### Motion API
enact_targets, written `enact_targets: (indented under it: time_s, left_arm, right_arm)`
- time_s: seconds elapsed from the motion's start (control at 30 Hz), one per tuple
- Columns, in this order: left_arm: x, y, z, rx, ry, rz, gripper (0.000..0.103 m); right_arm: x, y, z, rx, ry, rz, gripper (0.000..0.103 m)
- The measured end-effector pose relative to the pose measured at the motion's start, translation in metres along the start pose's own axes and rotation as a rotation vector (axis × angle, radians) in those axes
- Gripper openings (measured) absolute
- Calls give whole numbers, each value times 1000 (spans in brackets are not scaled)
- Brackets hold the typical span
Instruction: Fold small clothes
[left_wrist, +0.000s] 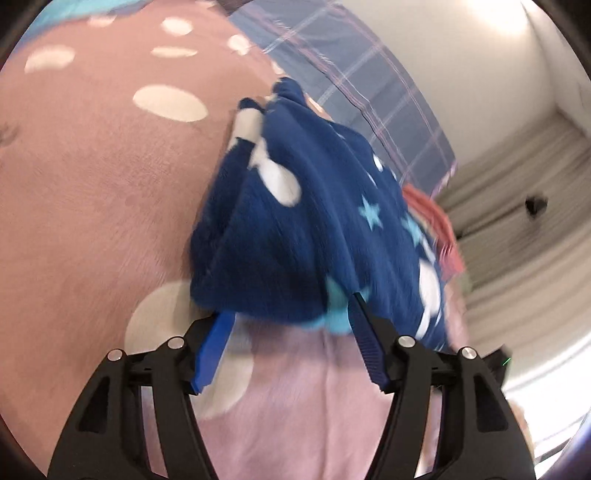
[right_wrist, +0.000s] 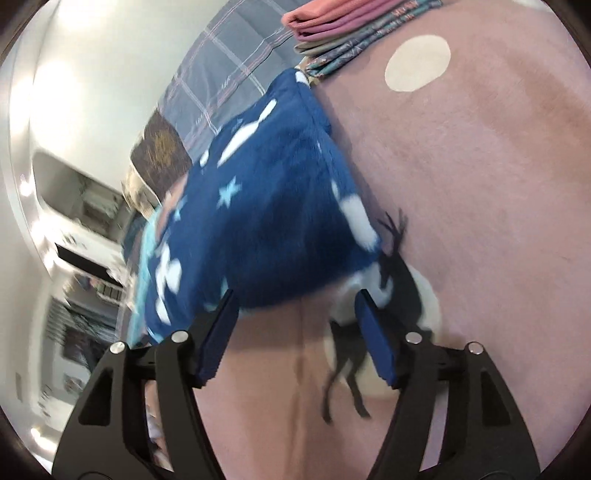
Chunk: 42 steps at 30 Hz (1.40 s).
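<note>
A small navy fleece garment (left_wrist: 295, 221) with white shapes and light blue stars lies bunched on a pink spotted blanket (left_wrist: 92, 203). My left gripper (left_wrist: 291, 321) is open, its blue-padded fingers (left_wrist: 214, 347) spread at the garment's near edge, which drapes over their tips. In the right wrist view the same garment (right_wrist: 273, 221) lies just ahead of my right gripper (right_wrist: 295, 306), which is also open with its fingertips at the garment's near edge. The views are motion-blurred.
A stack of folded clothes (right_wrist: 343, 26) sits at the far end of the pink blanket (right_wrist: 480, 166), which has a black deer print (right_wrist: 369, 314). A plaid grey-blue sheet (left_wrist: 351, 74) lies beyond the garment. Walls and room furniture show past the bed edge.
</note>
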<state>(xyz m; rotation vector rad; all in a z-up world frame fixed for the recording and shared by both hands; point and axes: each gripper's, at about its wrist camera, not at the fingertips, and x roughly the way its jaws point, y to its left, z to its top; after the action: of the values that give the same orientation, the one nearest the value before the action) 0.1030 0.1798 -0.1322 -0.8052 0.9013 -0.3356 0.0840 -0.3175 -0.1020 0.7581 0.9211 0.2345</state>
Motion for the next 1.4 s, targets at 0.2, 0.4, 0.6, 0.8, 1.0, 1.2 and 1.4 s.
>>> enact_targets:
  time_s: [0.2, 0.4, 0.6, 0.8, 1.0, 1.2, 1.4]
  left_arm:
    - [17, 5, 22, -108, -10, -56, 27]
    - [-22, -18, 27, -29, -96, -97, 15]
    - [-82, -38, -10, 125, -44, -35, 15]
    - [-104, -9, -62, 200, 29, 209, 29]
    - [-135, -61, -9, 425, -202, 244, 54]
    - [-42, -87, 76, 497, -80, 244, 62]
    - [37, -57, 122, 411, 73, 450, 60]
  right_arm:
    - [21, -3, 21, 81, -24, 32, 63]
    - [10, 12, 29, 56, -66, 45, 13]
    - [-44, 38, -7, -69, -23, 56, 13]
    - [-65, 5, -68, -127, 124, -194, 43]
    - [-110, 18, -30, -181, -65, -234, 48]
    - [-62, 37, 48, -283, -106, -143, 59]
    - [33, 26, 132, -211, 41, -138, 59]
